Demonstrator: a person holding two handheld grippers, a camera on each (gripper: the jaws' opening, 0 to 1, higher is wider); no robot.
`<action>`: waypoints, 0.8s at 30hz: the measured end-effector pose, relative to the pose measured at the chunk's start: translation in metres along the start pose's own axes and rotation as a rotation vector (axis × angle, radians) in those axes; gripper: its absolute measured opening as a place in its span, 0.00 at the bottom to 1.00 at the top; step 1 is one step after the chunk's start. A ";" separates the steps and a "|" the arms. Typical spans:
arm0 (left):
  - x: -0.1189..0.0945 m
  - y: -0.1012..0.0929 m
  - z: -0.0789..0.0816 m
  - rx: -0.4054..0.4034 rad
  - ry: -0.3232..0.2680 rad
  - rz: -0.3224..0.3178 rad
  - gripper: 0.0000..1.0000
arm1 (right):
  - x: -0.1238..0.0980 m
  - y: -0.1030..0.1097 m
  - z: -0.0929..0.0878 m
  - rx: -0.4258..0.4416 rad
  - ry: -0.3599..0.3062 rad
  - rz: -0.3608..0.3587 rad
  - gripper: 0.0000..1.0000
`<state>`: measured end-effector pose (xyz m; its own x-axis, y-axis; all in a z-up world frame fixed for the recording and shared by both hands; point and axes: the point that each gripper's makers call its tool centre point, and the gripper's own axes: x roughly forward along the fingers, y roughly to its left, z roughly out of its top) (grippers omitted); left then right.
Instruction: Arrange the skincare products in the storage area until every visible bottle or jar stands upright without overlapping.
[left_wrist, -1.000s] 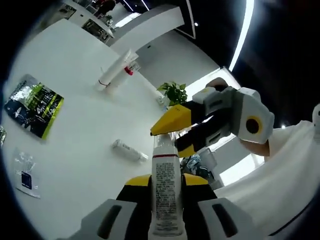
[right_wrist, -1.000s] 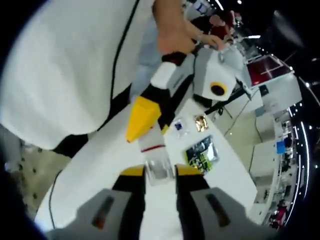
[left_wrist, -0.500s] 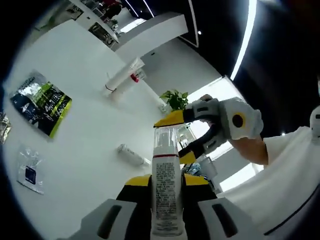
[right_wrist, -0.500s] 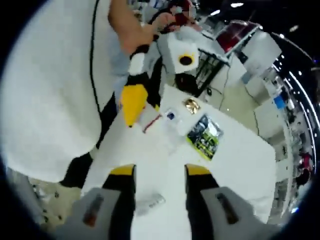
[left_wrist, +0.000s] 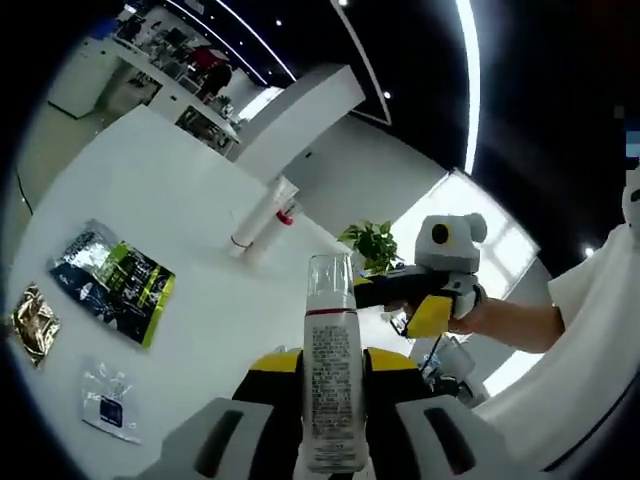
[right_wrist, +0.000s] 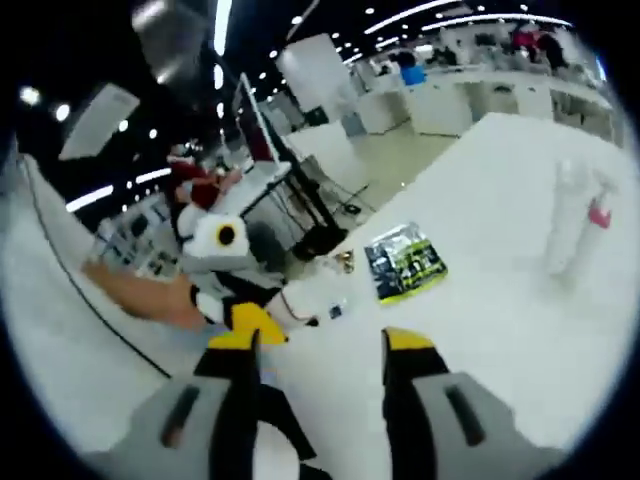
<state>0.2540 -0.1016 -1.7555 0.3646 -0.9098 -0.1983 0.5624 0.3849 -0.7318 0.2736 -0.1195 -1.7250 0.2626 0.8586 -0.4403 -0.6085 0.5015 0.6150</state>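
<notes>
**One bottle in hand, tabletop below**

One white bottle (left_wrist: 330, 390) with clear cap, clamped in the left gripper (left_wrist: 331, 372), long axis in line with the jaws, raised above the tabletop (left_wrist: 170, 220). Right gripper (right_wrist: 319, 352): jaws apart, nothing held. A tube pair (left_wrist: 262, 215) stands toward the far edge. Green packet (left_wrist: 112, 281) lies flat below. Left gripper is the one placed to stand the bottle.

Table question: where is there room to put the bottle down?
Bare white table lies between the green-black foil pouch and the standing white tubes. It is crowded near the pouch, gold sachet and clear packet.
</notes>
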 end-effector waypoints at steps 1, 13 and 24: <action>0.001 -0.001 0.000 0.011 0.001 0.002 0.21 | 0.002 0.002 0.000 0.024 -0.013 0.004 0.40; 0.013 -0.021 0.007 0.129 -0.025 -0.065 0.21 | 0.011 0.011 0.014 0.176 -0.162 0.035 0.26; 0.020 -0.025 -0.007 0.205 0.017 -0.093 0.21 | 0.008 0.017 0.008 0.045 -0.115 0.018 0.20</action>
<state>0.2421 -0.1308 -1.7459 0.2925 -0.9447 -0.1483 0.7325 0.3210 -0.6003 0.2712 -0.1032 -1.7130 0.3376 0.8727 -0.3526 -0.5802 0.4879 0.6522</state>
